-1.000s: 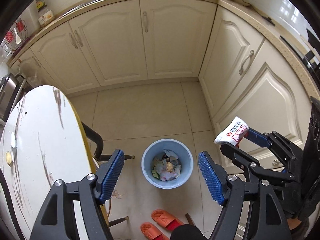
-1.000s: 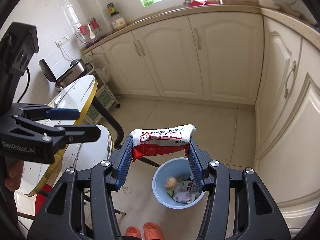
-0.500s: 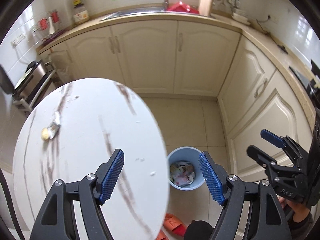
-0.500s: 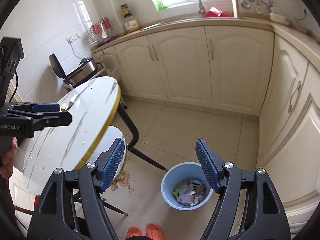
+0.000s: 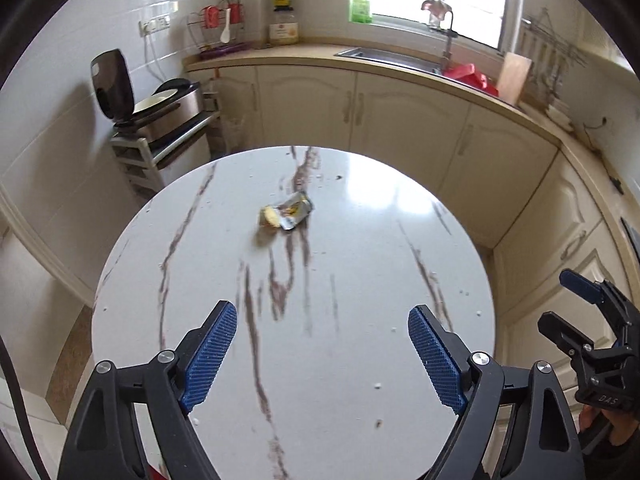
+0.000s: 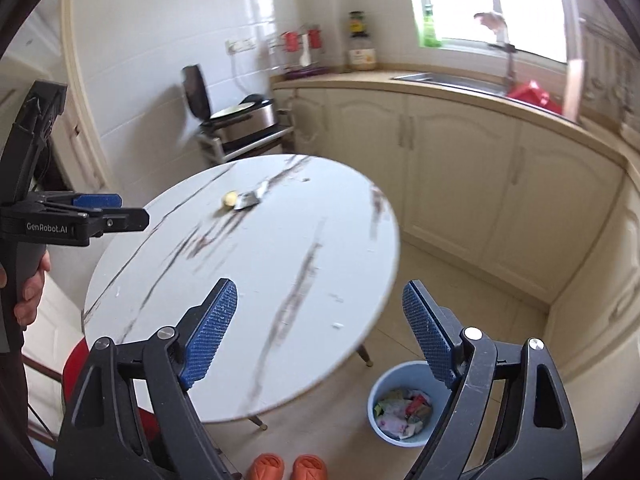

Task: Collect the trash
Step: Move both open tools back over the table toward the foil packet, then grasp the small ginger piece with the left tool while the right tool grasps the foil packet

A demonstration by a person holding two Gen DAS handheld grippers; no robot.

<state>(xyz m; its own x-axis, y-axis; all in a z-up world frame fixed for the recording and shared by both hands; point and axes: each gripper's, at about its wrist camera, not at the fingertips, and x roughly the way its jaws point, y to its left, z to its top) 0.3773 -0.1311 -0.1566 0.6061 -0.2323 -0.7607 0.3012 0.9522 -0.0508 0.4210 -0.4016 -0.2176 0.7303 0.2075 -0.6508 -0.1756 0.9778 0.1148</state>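
Left wrist view shows the left gripper [image 5: 322, 344] above the near edge of the round bench [image 5: 360, 360], its fingers wide and holding nothing. A crumpled wrapper [image 5: 295, 210] with a yellow scrap [image 5: 270, 217] touching it lies toward the far edge, a bit left of the middle. I think the next step is to reach them: come forward low, keep the fingers wide, and close around both pieces together. At the right, the right gripper [image 6: 320, 336] is also wide and empty; the blue bin [image 6: 404, 404] stands on the floor under the right edge.
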